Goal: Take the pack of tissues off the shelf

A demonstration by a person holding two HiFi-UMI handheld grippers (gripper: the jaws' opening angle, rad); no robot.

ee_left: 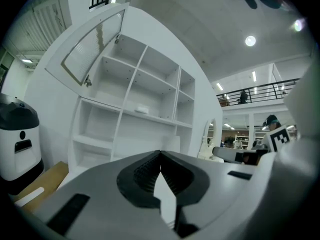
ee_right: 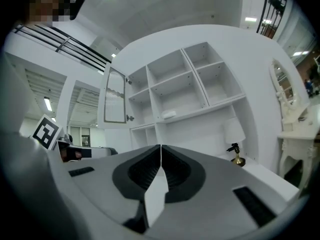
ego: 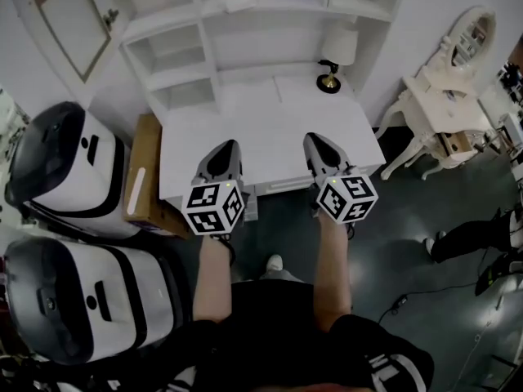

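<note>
A small white pack of tissues (ee_left: 142,109) lies on the middle shelf of the white shelf unit (ee_left: 131,89) at the back of the desk. The right gripper view shows the pack (ee_right: 169,114) too, and in the head view it is a pale block (ego: 239,4) on the shelf. My left gripper (ego: 224,149) hovers over the desk's near edge, well short of the shelves, jaws shut (ee_left: 160,154) and empty. My right gripper (ego: 318,141) is level with it on the right, also shut (ee_right: 161,146) with nothing held.
A small lamp (ego: 335,55) with a brass base stands on the white desk (ego: 270,121) at the right. A glass cabinet door (ee_left: 92,49) hangs open at the upper left. A cardboard box (ego: 143,174) and two white-and-black machines (ego: 65,170) sit left; a white vanity table (ego: 445,96) stands right.
</note>
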